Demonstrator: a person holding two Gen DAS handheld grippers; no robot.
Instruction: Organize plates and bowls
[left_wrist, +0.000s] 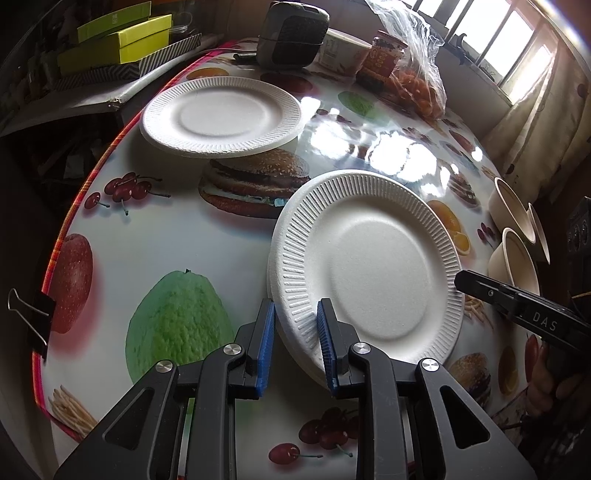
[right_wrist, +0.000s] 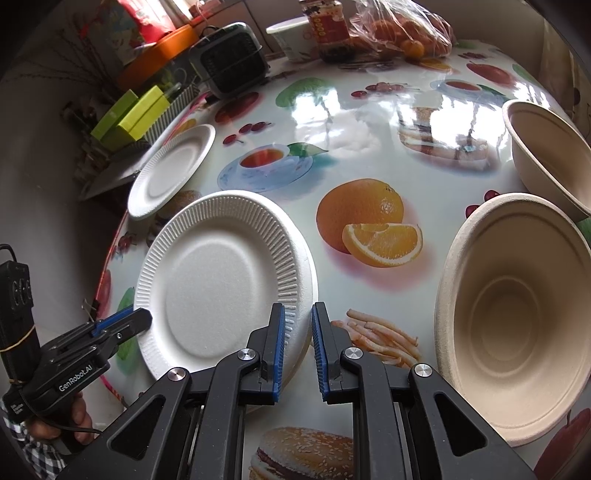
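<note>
Fruit-print worktop (left_wrist: 155, 236): both tools pinch the near plate (left_wrist: 373, 266) rim, left tool (left_wrist: 295, 332) and right tool (right_wrist: 298, 332) on opposite edges, probably steadying the stack

Surface: table (right_wrist: 369, 122) under a glossy printed cloth (fruit, burgers, fries, teacup), strong window glare mid-surface. Binder clip (left_wrist: 35, 317) pinches the cloth at the left edge. On it: near white plates (right_wrist: 218, 280), at least 2 stacked; a single far plate (right_wrist: 173, 170) near the left edge, well apart from the stack. 2 beige bowls, near bowl (right_wrist: 517, 317) and far bowl (right_wrist: 546, 155), at the right side. At the far end: small black fan (right_wrist: 232, 59), white cup (right_wrist: 291, 37), jar (right_wrist: 328, 29), bag of oranges (right_wrist: 402, 33).
</note>
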